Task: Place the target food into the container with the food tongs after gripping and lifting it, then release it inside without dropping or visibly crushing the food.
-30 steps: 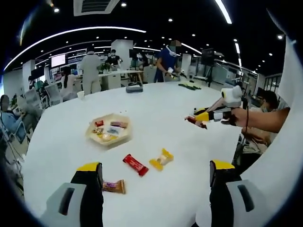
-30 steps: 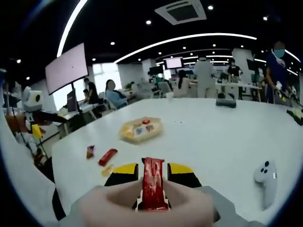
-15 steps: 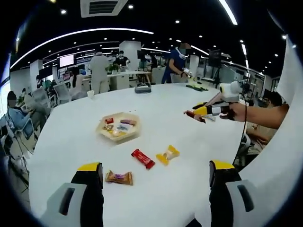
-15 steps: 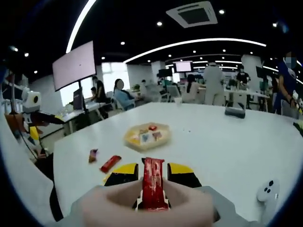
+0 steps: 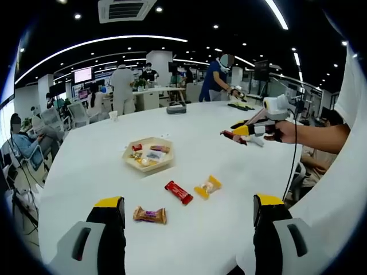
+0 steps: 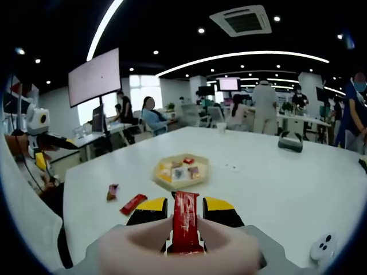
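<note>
Clamped in our right gripper (image 6: 184,213) is a red wrapped snack bar (image 6: 184,229), standing upright between the yellow-tipped jaws and held above the white table (image 6: 275,172). In the left gripper view we are seeing the same right gripper (image 5: 239,131) out over the table with the red bar (image 5: 228,135) poking from its tips. We are judging the bar light and fairly stiff, but its foil wrapper looks slick and the filling could crack, so a gentle pinch across the flat faces near mid-length seems right. Ahead is the hexagonal container (image 6: 180,172), already carrying a few wrapped sweets; the bar is well short of it. Our left gripper (image 5: 189,215) is hanging with its jaws spread wide and nothing between them. Lying on the table are another red bar (image 5: 179,192), a yellow-wrapped candy (image 5: 207,187) and a brown-wrapped candy (image 5: 150,215).
</note>
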Tool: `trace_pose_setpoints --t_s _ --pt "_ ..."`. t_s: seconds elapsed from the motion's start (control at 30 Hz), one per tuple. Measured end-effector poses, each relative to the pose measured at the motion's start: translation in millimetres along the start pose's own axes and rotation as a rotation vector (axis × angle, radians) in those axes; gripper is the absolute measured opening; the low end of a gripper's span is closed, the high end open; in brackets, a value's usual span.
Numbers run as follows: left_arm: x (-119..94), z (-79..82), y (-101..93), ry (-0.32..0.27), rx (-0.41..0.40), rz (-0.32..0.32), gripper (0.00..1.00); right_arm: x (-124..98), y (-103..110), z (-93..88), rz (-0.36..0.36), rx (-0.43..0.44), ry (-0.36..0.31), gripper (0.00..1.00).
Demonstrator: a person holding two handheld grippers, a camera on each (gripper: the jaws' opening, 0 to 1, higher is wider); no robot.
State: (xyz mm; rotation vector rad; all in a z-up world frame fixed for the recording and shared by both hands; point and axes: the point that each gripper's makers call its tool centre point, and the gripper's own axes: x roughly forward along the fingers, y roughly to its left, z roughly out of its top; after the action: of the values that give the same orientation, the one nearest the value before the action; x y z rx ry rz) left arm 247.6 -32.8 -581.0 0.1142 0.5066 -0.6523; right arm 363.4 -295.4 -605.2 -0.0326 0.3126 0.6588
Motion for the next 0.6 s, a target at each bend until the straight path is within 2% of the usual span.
trace_pose_setpoints --t_s 0.27,0.4,0.6 --pt "-9 -4.3 8.1 -0.015 -0.026 0.029 0.93 16 -1 7.2 0.019 -0.016 0.016 0.23" --pt "-12 -10.0 12.7 -0.003 -0.039 0.046 0.93 29 1 13.4 0.038 -0.031 0.023 0.23" --pt "-14 -8.9 18.3 -0.011 -0.053 0.059 0.93 44 8 21.0 0.07 -0.058 0.035 0.23"
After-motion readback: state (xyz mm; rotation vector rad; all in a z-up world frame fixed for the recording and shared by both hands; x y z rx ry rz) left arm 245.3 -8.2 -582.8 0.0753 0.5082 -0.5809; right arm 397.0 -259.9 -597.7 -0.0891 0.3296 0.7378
